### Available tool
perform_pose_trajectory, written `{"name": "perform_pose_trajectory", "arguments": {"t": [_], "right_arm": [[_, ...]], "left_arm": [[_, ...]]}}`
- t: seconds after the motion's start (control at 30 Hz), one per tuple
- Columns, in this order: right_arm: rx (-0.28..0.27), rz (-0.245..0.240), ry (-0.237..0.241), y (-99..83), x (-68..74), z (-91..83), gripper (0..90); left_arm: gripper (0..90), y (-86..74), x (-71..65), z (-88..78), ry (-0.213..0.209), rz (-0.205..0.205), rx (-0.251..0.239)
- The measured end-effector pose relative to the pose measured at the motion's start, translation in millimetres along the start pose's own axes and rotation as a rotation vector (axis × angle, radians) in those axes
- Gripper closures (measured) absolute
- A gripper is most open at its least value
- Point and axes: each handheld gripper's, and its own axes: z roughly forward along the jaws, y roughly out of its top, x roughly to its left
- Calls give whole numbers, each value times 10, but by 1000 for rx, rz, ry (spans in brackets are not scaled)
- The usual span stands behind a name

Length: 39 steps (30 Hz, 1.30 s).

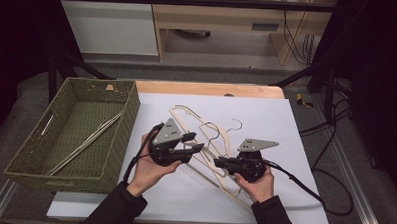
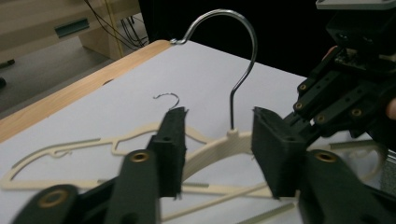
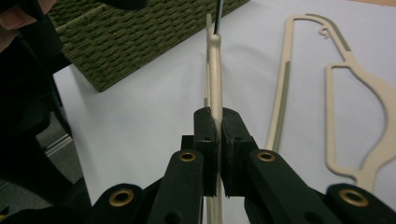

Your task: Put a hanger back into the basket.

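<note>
**Cream plastic hanger is standing on edge in the right tongs**

Cream plastic, thin and flat, with a steel wire hook: this is the hanger (image 3: 214,70) that the right tongs (image 3: 218,133) are clamping. Their two black pads are pressing on its arm from both sides, and the hanger is standing on its edge above the white sheet (image 1: 266,119) of the worktop. In the left gripper view its hook (image 2: 233,56) is rising from a small neck at the middle and is curving over to the left.

The left tongs (image 2: 219,149) are standing half open. Nothing is between their pads; the neck of the hanger is showing in the gap, further away.

A second cream hanger (image 3: 355,112) is lying flat on the sheet, just beside the held one. A green woven basket (image 1: 120,134) is standing at the left edge of the sheet, and one more hanger (image 1: 85,143) is lying inside it.
</note>
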Motion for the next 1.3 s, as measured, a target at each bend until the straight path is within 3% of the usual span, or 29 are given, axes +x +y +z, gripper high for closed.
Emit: {"name": "perform_pose_trajectory", "arguments": {"t": [0.1, 0.23, 0.3, 0.53, 0.7, 0.8, 0.9, 1.0, 1.17, 1.3], "right_arm": [[-1, -7, 24, 3, 8, -5, 872], [13, -31, 75, 11, 21, -13, 872], [28, -44, 95, 6, 36, 5, 873], [63, -82, 141, 0, 111, 55, 873], [65, -109, 181, 12, 166, 55, 872], [83, -114, 194, 8, 178, 69, 872], [98, -120, 205, -4, 178, 93, 872], [104, -120, 209, -9, 177, 104, 872], [100, -125, 206, -5, 176, 99, 863], [64, -147, 153, 4, 176, 72, 816]], "left_arm": [[450, -109, 28, -125, -3, 5, 15], [413, -316, 86, -266, -20, -1, 36], [413, -408, 127, -259, -42, -6, 46], [408, -452, 124, -117, -93, 18, 93], [462, -514, 79, 5, -140, 60, 148], [541, -531, 74, 25, -136, 79, 167], [625, -554, 105, 18, -144, 66, 178], [646, -561, 92, 18, -141, 103, 188], [684, -544, 86, -21, -140, 141, 199], [746, -518, 66, -67, -160, 133, 203]]}}
